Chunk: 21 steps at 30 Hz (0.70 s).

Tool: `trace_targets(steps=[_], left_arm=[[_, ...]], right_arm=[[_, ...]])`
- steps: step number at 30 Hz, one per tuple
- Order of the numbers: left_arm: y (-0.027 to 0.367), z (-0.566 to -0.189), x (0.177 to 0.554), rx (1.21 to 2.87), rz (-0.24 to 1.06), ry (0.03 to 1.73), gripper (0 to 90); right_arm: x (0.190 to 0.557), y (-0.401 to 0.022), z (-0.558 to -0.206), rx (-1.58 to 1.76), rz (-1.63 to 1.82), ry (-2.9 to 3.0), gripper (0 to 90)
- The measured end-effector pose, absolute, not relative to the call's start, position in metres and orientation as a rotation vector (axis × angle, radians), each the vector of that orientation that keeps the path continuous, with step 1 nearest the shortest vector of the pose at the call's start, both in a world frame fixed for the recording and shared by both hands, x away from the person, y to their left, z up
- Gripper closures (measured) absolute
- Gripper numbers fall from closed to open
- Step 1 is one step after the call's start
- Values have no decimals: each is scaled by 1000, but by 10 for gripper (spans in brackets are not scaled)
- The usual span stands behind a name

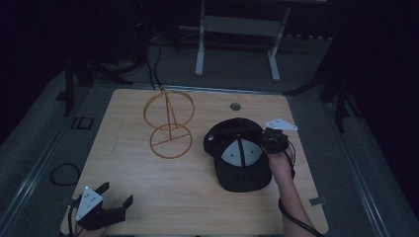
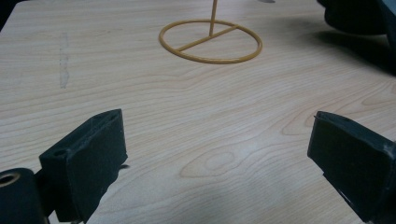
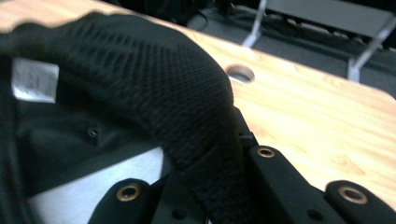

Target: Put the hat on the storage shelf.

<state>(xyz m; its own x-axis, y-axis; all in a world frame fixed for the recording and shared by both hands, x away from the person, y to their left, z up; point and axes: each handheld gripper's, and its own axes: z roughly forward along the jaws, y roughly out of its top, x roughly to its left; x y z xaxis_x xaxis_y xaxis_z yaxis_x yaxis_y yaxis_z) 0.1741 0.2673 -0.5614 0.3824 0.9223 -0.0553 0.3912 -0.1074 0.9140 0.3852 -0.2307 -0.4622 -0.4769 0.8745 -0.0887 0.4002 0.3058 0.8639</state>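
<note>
Left gripper [image 1: 111, 197], partly cut off at the table's [image 1: 148, 187] near-left corner, rests low with jaws wide apart over bare wood grain. Centre: yellow wire stand [image 1: 169, 123], a ring base with an upright hoop. Right: black mesh cap [image 1: 237, 158], upside down with pale lining showing, lies beside the stand; right gripper [image 1: 269, 140], wrist extended, has its jaws clamped on the cap's rim, their tips hidden.
</note>
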Motion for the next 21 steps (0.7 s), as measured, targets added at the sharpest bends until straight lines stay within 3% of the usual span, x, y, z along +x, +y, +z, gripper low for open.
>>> trace_targets(steps=[11,21], left_arm=[[255,-557,173,1685,660,1169,56],[218,-541,173,1748,580,1089,56]], right_arm=[[363,-217,-422,1001,1188,1964,897],[344,-216,-399,924,1233,1952,897]])
